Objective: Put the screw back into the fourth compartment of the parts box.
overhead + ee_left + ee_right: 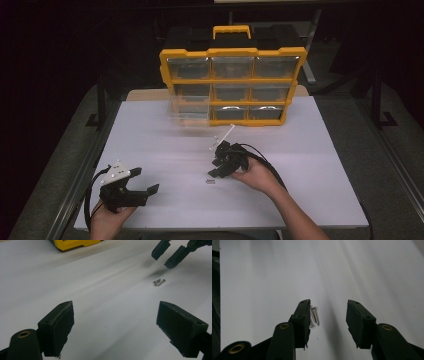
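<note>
Right hand-held gripper (328, 320): jaws apart, just above screws (314, 316) on desk (262, 277).
Left hand-held gripper (115, 322): jaws wide apart, empty.

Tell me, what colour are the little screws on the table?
Shiny silver; the screws show best in the right gripper view.

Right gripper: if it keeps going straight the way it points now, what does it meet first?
Most likely the screws on the white table. In the right gripper view they lie just inside one finger of the half-open right gripper, not centred. Past them is bare tabletop. How far above them it is, I can't judge.
</note>
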A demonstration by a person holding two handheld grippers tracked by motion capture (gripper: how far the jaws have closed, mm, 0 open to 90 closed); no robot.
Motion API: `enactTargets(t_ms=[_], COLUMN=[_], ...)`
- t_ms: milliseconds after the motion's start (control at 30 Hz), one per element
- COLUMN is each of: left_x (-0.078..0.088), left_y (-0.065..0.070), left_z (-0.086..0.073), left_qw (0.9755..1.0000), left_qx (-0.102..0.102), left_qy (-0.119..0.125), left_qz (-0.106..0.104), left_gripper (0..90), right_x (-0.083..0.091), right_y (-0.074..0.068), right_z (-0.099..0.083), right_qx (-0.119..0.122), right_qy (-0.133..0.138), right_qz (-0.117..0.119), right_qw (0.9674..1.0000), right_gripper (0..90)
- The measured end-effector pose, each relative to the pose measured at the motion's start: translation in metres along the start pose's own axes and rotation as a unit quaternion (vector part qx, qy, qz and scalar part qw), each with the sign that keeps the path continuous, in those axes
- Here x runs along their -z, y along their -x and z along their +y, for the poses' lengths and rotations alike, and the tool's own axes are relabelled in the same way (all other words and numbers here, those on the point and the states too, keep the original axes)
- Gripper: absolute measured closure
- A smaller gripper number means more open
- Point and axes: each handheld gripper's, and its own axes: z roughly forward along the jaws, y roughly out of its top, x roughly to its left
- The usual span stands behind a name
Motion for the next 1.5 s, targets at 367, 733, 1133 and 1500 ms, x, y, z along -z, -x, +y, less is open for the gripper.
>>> enactTargets(t_ms=[367, 733, 1133, 1500], left_x=[0.000, 0.001, 0.002, 0.003], left_y=[0.000, -0.001, -0.002, -0.001], left_z=[0.000, 0.000, 0.000, 0.000], left_qw=[1.0000, 1.0000, 1.0000, 1.0000], left_qx=[-0.002, 0.004, 0.001, 0.000], left_qy=[-0.003, 0.003, -0.001, 0.000], left_qz=[-0.001, -0.001, 0.000, -0.001], left_gripper=[14.1, 14.1, 14.1, 14.1], right_x=[-0.020, -0.027, -0.029, -0.032], right_y=[-0.001, -0.002, -0.004, -0.004], right_z=[0.004, 0.006, 0.007, 0.008], right_qx=[0.042, 0.057, 0.055, 0.064], right_qy=[-0.032, -0.045, -0.051, -0.058], right_qz=[0.017, 0.023, 0.021, 0.007], right_qw=[0.9985, 0.9971, 0.9970, 0.9962], right_gripper=[74.9, 78.8, 79.0, 83.7])
